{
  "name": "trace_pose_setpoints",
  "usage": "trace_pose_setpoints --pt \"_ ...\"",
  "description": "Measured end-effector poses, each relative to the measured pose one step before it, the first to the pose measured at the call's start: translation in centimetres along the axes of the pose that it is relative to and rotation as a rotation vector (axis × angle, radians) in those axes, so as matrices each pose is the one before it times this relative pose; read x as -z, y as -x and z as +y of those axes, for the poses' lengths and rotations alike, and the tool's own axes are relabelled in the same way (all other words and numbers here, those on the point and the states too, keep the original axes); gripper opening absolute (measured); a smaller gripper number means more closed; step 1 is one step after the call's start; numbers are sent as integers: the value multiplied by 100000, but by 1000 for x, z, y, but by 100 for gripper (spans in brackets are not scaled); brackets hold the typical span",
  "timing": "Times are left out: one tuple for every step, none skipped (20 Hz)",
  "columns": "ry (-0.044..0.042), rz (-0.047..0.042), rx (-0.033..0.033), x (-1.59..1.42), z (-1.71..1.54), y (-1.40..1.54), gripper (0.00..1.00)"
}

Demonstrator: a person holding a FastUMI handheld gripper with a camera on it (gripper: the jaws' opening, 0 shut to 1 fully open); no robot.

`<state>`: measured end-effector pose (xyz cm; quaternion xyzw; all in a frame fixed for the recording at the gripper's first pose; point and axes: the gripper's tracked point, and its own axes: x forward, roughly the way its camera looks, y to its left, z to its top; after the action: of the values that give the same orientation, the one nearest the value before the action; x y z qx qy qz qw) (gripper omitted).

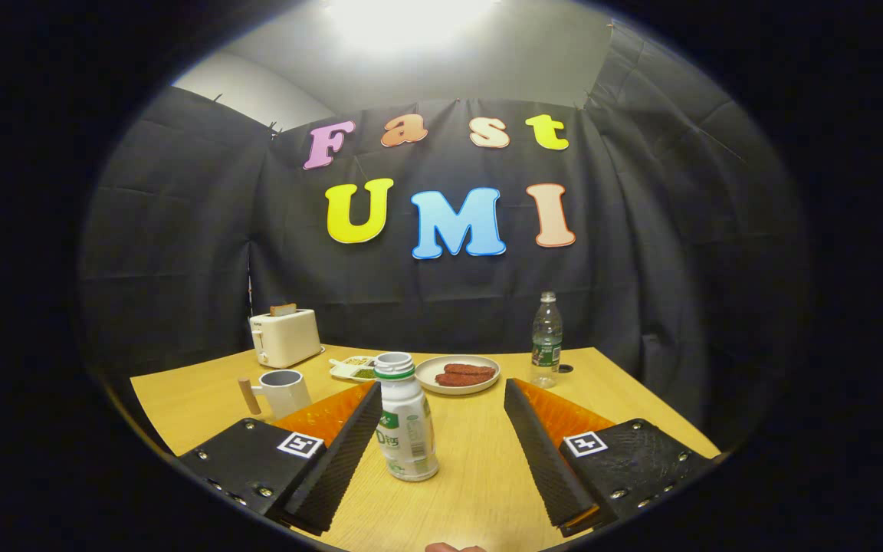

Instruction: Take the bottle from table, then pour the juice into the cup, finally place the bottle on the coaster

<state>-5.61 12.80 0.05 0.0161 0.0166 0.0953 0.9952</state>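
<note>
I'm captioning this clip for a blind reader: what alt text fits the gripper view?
An open hand-held gripper frames a white bottle standing close to one finger on a wooden table. Beyond sit a mug, a toaster, a plate and a clear bottle.

Hand-held gripper [441,399] fingers spread wide, white bottle [406,420] standing uncapped between them, hugging the left finger w/ a sliver of gap; lots of room on its right side up to the other finger. Bare tabletop [480,460] straight ahead past the bottle til the plate [457,373] w/ food. Left-front blocked by mug [283,391] w/ wooden handle, toaster [284,336] behind it, small tray [352,368] next to plate. Right-front: clear water bottle [546,340] upright, near the back edge. Open strip btwn plate & water bottle.
</note>
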Motion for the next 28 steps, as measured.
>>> trace_pose_setpoints --pt "705 1557 -514 1088 388 -436 98" --pt "44 1196 -63 580 568 -351 98" --pt "-455 612 -402 539 554 -508 98" --pt "-604 260 -314 304 626 -573 98" --pt "-90 98 793 466 371 -594 99" --pt "279 59 1636 505 94 -653 98" --pt "44 176 1061 346 281 -604 98" --pt "29 143 564 469 383 -710 98" --pt "381 261 1007 275 143 -696 99" --pt "-54 650 1085 244 76 -600 98" --pt "-240 -233 1062 246 46 -635 99" --pt "-605 70 2083 191 -331 -665 98" --pt "-1341 479 1630 206 -171 -611 98" --pt "-1249 551 1112 320 64 -591 99" --pt "-938 398 1144 176 -26 -562 99" --pt "-309 24 1504 140 -160 -468 99" --pt "110 163 1663 117 -178 -473 98" --pt "317 438 1767 286 -140 -339 98" --pt "444 968 1515 329 -164 -347 98" --pt "-295 600 468 305 87 -347 98" --pt "-293 223 661 82 -7 -338 98" --pt "-392 -24 789 150 -196 -304 98" --pt "-292 -123 629 -66 -106 -305 98" --pt "319 570 495 389 15 -244 93" --pt "1505 -512 15 -431 3 -260 75" --pt "1775 436 -1040 196 141 48 75" --pt "1394 776 -903 -135 152 81 74" --pt "1198 371 -1242 -79 195 55 73"
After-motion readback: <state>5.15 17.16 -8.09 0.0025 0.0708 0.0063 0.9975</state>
